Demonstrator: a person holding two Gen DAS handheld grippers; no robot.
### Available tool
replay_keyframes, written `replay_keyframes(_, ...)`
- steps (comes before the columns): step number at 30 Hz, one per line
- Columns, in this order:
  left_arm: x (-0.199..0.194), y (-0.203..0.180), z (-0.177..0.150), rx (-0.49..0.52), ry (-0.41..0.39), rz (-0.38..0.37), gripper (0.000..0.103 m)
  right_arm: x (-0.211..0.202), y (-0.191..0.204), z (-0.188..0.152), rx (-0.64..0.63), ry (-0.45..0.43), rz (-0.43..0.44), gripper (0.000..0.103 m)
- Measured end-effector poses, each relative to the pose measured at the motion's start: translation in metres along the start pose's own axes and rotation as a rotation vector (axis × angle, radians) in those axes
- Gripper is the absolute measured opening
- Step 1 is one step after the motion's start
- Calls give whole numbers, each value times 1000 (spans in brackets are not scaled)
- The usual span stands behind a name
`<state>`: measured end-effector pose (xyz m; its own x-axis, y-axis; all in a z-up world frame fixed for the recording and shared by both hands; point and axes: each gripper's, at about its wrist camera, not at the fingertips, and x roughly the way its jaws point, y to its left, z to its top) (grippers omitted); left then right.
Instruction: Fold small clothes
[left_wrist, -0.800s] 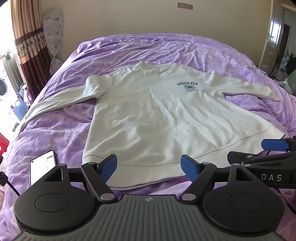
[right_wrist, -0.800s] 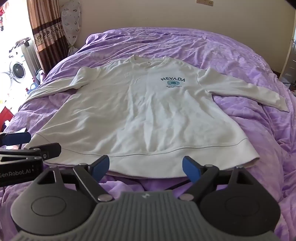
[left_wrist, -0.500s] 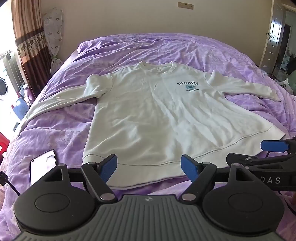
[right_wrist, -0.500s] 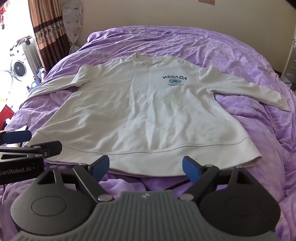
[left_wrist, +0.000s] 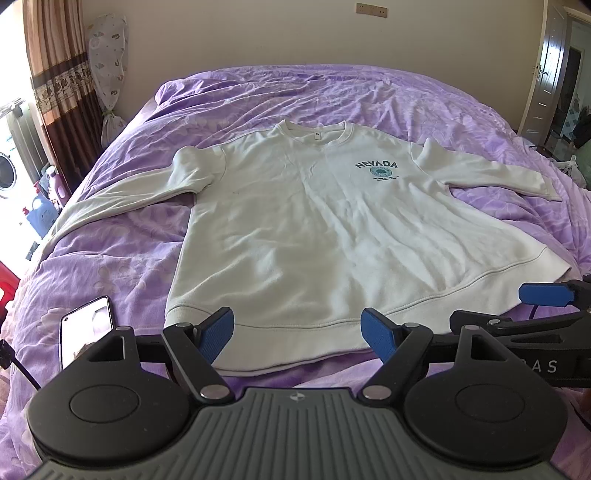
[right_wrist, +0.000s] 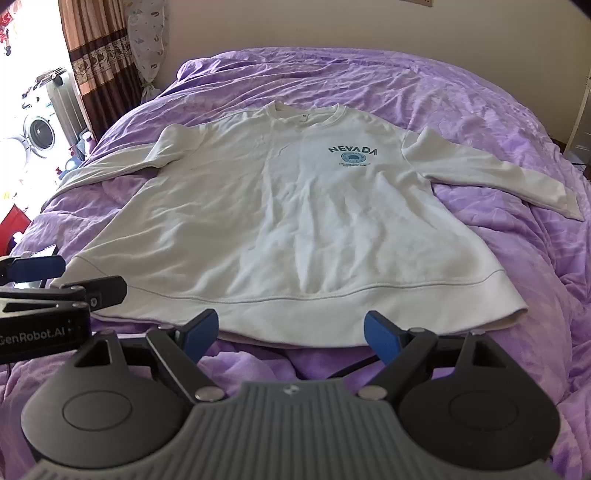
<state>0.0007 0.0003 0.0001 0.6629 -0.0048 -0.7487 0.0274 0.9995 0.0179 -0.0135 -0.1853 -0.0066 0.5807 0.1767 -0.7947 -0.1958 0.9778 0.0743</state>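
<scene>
1. Left claw (left_wrist: 297, 330): spread wide, nothing held, hovering just short of the hem.
2. Right claw (right_wrist: 291, 332): likewise wide and empty, beside the left one.
3. White long-sleeved cotton sweatshirt with teal "NEVADA" print (left_wrist: 314, 236): flat and face-up ahead of both claws on the rumpled purple bedspread (left_wrist: 122, 254), sleeves out to either side.
4. Risk: pinching bedspread along with the hem, dragging both.
5. Risk: uneven lift, skewing the fold.
6. Risk: knocking the white-screened phone (left_wrist: 86, 334) left of the left claw.
</scene>
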Motion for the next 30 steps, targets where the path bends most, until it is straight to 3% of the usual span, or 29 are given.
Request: replay_keyframes(30, 3, 0, -8, 0, 0, 0, 92, 1, 1, 1, -10, 13, 6, 82)
